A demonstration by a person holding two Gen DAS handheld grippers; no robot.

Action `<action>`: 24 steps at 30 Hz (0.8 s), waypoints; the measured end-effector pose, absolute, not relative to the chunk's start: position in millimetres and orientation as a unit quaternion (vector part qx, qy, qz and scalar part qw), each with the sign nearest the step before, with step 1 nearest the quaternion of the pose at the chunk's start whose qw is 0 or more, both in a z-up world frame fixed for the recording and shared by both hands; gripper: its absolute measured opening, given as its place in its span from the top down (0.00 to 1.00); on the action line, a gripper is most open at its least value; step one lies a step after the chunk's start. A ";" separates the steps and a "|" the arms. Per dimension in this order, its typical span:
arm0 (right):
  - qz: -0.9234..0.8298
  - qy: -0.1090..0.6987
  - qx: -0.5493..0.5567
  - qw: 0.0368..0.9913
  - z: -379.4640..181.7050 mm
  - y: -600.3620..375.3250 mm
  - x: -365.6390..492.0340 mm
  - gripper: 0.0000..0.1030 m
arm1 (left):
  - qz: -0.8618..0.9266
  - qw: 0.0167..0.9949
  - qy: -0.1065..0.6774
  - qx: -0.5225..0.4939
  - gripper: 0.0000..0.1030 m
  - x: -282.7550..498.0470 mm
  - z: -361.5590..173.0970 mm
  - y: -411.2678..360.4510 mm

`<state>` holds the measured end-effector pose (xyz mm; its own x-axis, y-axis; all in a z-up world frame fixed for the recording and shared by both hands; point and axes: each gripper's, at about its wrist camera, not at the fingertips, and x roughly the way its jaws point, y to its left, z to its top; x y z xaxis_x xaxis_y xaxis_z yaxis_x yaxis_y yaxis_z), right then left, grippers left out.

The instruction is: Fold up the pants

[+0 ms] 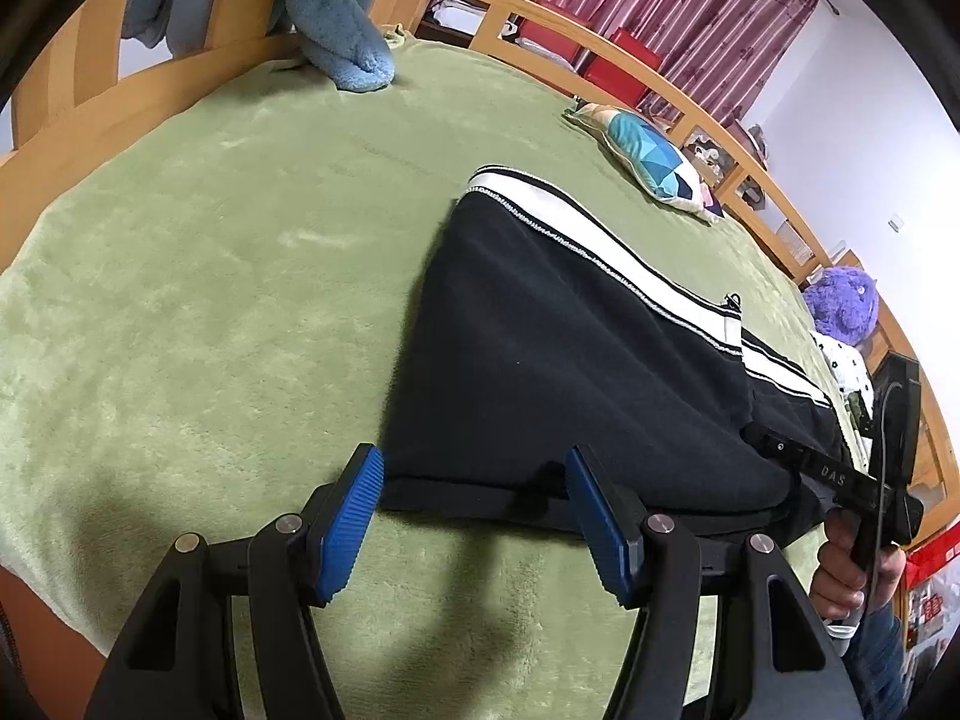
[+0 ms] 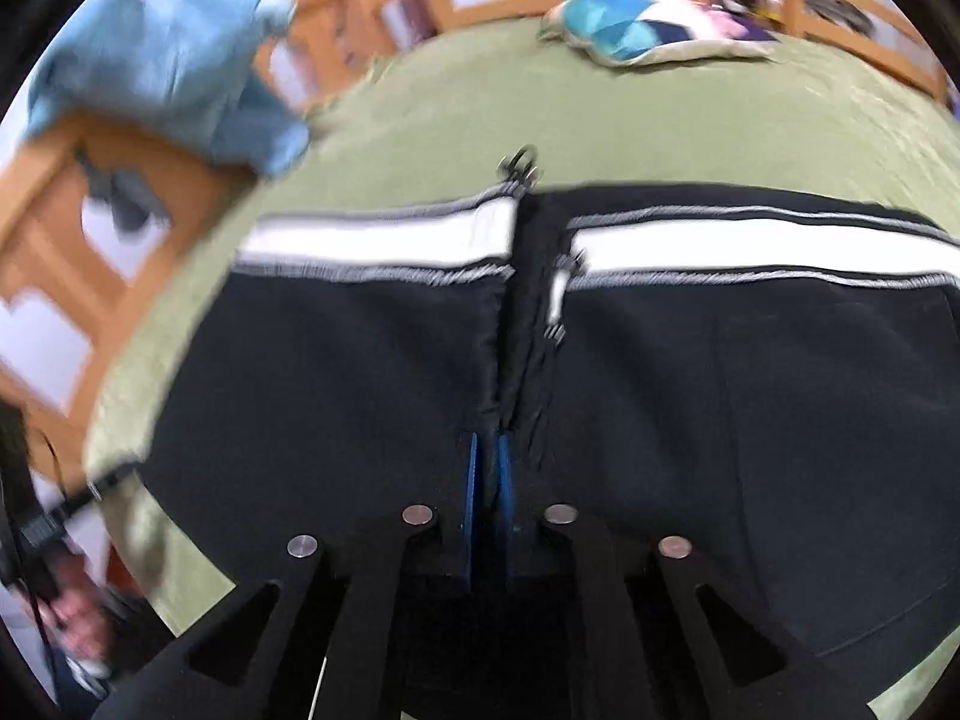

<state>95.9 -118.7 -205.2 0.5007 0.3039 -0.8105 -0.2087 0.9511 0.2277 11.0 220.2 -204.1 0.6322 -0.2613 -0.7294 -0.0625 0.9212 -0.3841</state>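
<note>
Black fleece pants with a white side stripe (image 1: 570, 360) lie flat on the green plush bedcover (image 1: 210, 270), already doubled over so the two stripes meet end to end along the far edge. They look soft, limp and fairly thick, light to lift but apt to sag and drag on the pile, so I judge the hem edges and fold corners the best holds. My left gripper (image 1: 474, 516) stands released, its blue pads straddling the near edge without pressing it. My right gripper (image 2: 486, 480) is clenched on a pinch of black cloth at the middle seam. A patterned cushion (image 1: 654, 156), a blue plush toy (image 1: 342, 30) and a purple one (image 1: 840, 300) sit well apart by the wooden rail (image 1: 600, 42); nothing blocks the fold.
</note>
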 end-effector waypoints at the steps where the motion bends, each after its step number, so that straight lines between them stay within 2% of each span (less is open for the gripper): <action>1: 0.148 0.474 0.042 0.867 -203.9 -117.0 94.4 0.78 | -0.056 0.883 0.425 -0.190 0.41 11.1 -204.2 220.3; 3: 0.155 0.468 0.051 0.869 -196.0 -119.2 87.5 0.65 | -0.056 0.883 0.424 -0.193 0.40 11.3 -205.0 220.8; 6: 0.158 0.459 0.068 0.872 -180.0 -131.5 75.4 0.56 | -0.066 0.879 0.420 -0.215 0.41 12.3 -206.8 223.4; 9: 0.118 0.450 0.037 0.884 -168.7 -141.0 59.9 0.38 | -0.067 0.866 0.436 -0.235 0.41 18.2 -215.9 225.1; 14: 0.054 0.441 -0.003 0.896 -159.8 -163.4 44.0 0.32 | -0.029 0.856 0.453 -0.249 0.38 26.1 -227.0 227.1; 18: 0.035 0.427 -0.003 0.904 -160.6 -182.4 35.9 0.32 | -0.031 0.846 0.452 -0.281 0.36 27.8 -234.0 233.4; 24: 0.011 0.405 -0.002 0.914 -162.4 -200.7 31.5 0.32 | -0.038 0.854 0.462 -0.237 0.17 33.8 -233.2 213.5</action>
